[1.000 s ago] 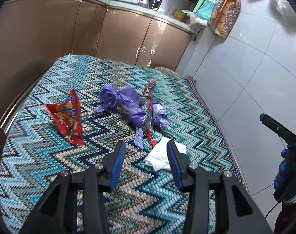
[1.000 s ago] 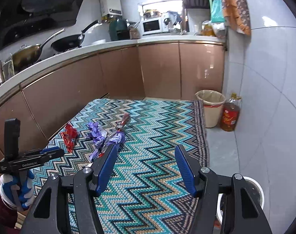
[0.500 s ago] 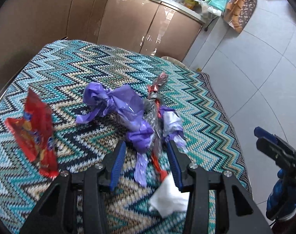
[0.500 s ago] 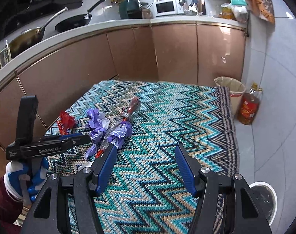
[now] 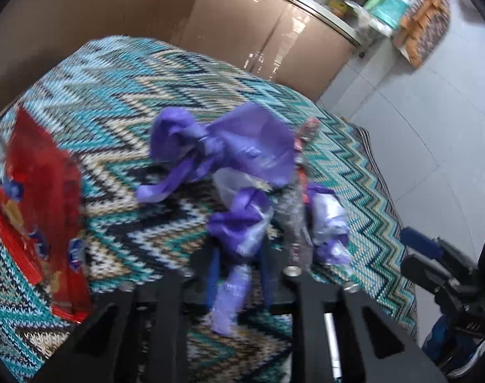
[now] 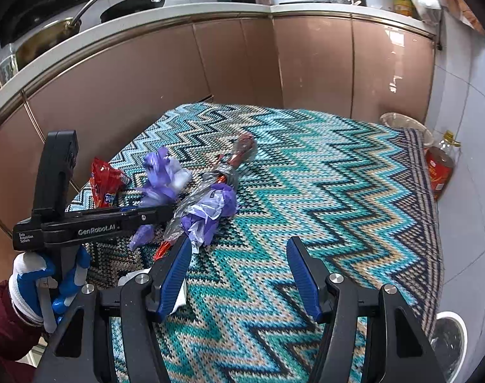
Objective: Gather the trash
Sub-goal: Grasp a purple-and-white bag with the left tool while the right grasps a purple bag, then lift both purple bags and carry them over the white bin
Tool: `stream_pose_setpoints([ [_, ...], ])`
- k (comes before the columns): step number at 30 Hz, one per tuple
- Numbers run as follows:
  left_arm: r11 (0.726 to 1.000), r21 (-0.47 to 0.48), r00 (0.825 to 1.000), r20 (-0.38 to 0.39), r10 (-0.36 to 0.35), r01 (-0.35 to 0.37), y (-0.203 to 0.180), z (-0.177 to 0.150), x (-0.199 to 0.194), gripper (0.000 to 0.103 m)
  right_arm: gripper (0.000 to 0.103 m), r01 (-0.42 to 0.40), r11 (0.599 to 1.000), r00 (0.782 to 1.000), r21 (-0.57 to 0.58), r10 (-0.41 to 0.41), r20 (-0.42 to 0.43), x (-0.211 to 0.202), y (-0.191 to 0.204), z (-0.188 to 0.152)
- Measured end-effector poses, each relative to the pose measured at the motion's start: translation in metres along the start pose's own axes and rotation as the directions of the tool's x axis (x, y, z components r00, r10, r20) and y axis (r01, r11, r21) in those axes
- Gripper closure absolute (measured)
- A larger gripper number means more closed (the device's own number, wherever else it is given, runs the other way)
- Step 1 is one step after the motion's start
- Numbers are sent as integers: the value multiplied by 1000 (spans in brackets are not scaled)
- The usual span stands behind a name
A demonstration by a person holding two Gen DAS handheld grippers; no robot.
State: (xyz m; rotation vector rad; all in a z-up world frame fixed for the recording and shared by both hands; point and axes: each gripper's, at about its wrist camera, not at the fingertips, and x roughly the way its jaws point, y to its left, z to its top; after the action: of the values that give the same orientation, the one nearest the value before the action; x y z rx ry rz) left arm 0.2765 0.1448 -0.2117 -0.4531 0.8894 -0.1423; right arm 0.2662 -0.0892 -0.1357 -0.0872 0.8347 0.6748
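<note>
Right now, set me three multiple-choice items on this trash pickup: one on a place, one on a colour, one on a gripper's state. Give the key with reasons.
1. Where does the red foil snack wrapper lie?
A. on the zigzag-knit teal cloth
B. on the white floor tiles
C. on the counter

2. What colour is the crumpled plastic bag in front of the left gripper?
A. green
B. purple
C. yellow

3. How does the right gripper stand?
A. shut on the bag
B. shut on nothing
C. open, holding nothing

Key:
1 A, the wrapper rests on the cloth beside the bag.
2 B, the bag is purple in both views.
3 C, its blue pads stand wide apart with only cloth between them.
</note>
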Motion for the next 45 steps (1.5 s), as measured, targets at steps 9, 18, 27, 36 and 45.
stream_pose_setpoints([
  [9, 998, -31, 999, 27, -44, 45, 18, -10, -14, 88, 44, -72, 997, 996, -12, 71, -44, 37, 12, 11],
  [18, 997, -19, 996, 40, -78, 79, 22, -26, -33, 88, 49, -124, 991, 990, 44, 127, -59, 64, 15, 24],
  [27, 997, 48, 997, 46, -65, 63, 22, -60, -67, 88, 68, -143, 985, 986, 101, 151, -72, 77, 3, 20],
  [36, 997, 46, 997, 51, -58, 55, 29, -75, -81, 88, 69, -69, 995, 995, 71, 74, -66, 55, 5, 10],
  [45, 997, 53, 995, 73, -65, 61, 29, -86, -99, 88, 69, -15, 994, 1000, 107, 18, -21, 14, -8, -1],
])
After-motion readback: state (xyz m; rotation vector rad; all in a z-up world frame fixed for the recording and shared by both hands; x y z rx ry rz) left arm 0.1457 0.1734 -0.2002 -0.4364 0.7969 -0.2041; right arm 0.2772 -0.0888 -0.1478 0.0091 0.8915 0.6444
